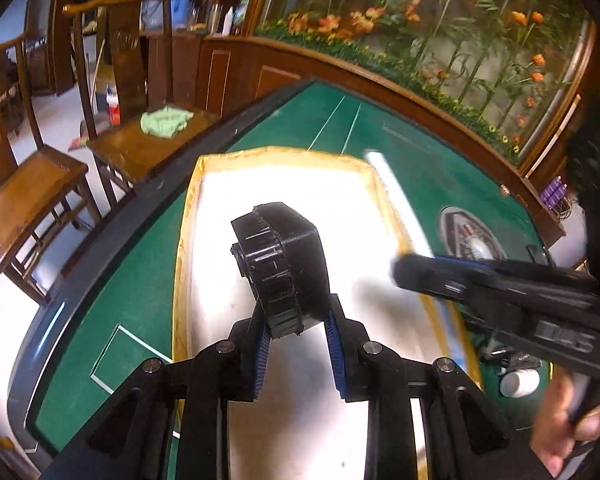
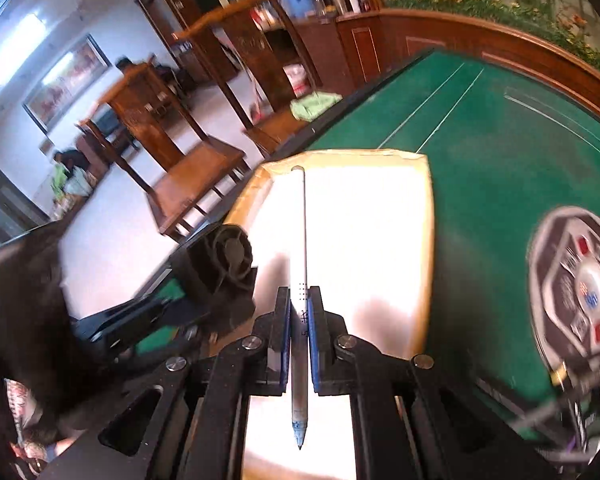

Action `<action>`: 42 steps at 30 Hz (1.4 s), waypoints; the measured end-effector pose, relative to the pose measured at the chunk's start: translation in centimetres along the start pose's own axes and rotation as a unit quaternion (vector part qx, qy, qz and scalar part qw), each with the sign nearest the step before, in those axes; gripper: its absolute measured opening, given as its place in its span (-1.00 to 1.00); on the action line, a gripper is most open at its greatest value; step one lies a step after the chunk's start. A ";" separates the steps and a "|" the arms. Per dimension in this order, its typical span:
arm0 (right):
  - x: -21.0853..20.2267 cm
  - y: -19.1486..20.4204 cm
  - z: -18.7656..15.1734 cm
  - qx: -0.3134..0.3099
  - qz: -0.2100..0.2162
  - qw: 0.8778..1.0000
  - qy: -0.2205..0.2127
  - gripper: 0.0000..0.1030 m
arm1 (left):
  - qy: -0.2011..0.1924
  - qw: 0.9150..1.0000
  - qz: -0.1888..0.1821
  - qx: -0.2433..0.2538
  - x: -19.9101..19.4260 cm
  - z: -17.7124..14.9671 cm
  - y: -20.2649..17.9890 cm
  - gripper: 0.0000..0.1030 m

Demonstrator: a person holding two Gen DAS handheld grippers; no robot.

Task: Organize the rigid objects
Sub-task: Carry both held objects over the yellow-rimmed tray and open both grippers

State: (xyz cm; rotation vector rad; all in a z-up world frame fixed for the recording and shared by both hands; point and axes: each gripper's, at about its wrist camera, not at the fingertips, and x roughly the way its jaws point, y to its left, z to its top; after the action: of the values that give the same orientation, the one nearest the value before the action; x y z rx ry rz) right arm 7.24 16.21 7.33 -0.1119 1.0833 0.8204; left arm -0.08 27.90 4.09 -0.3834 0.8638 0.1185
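My left gripper (image 1: 298, 328) is shut on a black plastic fan-like part (image 1: 282, 264) and holds it above a shallow box (image 1: 188, 216) with yellow walls and a bright white floor. The part also shows in the right wrist view (image 2: 220, 264), left of my right gripper. My right gripper (image 2: 299, 304) is shut on a white pen (image 2: 303, 240), which points away over the same box (image 2: 428, 240), tip toward the camera. In the left wrist view the right gripper (image 1: 404, 272) comes in from the right with the pen (image 1: 392, 188) blurred.
The box lies on a green felt table (image 1: 420, 168) with a dark rim. A round grey control panel (image 2: 580, 284) sits in the table at the right. A white cap (image 1: 520, 382) lies near it. Wooden chairs (image 1: 32, 196) stand left of the table; one carries a green cloth (image 1: 166, 120).
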 end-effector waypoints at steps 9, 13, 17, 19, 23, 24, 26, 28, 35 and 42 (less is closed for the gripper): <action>7.2 -0.9 3.2 0.036 -0.021 0.998 0.057 -0.86 | 0.023 1.000 -0.010 -0.018 1.6 -0.1 0.9 -0.47; 7.5 -0.2 3.4 0.032 -0.039 0.997 0.056 -0.86 | 0.018 0.999 -0.013 -0.026 1.3 -0.2 1.1 -0.25; 6.9 -0.6 3.4 0.046 -0.028 0.997 0.051 -0.36 | -0.004 1.000 -0.004 -0.020 0.4 -0.2 1.1 0.16; 6.3 -0.7 3.5 0.044 -0.023 0.998 0.043 -0.15 | -0.011 1.000 0.001 -0.015 0.1 -0.2 0.9 0.16; 4.1 -1.1 3.2 0.059 -0.005 0.998 0.015 -0.15 | -0.032 0.999 0.019 -0.004 -0.4 -0.5 0.8 0.16; 3.2 -1.3 3.0 0.065 0.006 0.998 0.009 -0.15 | -0.028 0.999 0.028 0.000 -0.2 -0.5 0.8 0.16; 0.7 -1.8 1.6 0.067 0.024 0.997 -0.007 -0.15 | -0.022 0.998 0.055 0.009 0.2 -0.7 0.7 0.17; -1.2 -2.2 0.2 0.065 0.029 0.997 -0.020 -0.15 | -0.021 0.997 0.077 0.020 0.2 -0.8 0.5 0.17; -9.1 -6.9 -6.4 0.077 0.045 0.993 -0.075 -0.15 | -0.020 0.991 0.111 0.068 -0.5 -2.2 -0.2 0.17; -15.5 -15.5 -13.0 0.139 0.030 0.982 -0.126 -0.15 | -0.103 0.988 0.089 0.070 -6.3 -3.1 -2.7 0.16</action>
State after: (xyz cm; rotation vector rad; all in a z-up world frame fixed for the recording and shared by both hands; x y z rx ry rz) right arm 4.32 -9.08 8.97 0.2561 0.9539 0.7079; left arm -5.70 24.54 7.85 -0.1584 0.6952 0.2561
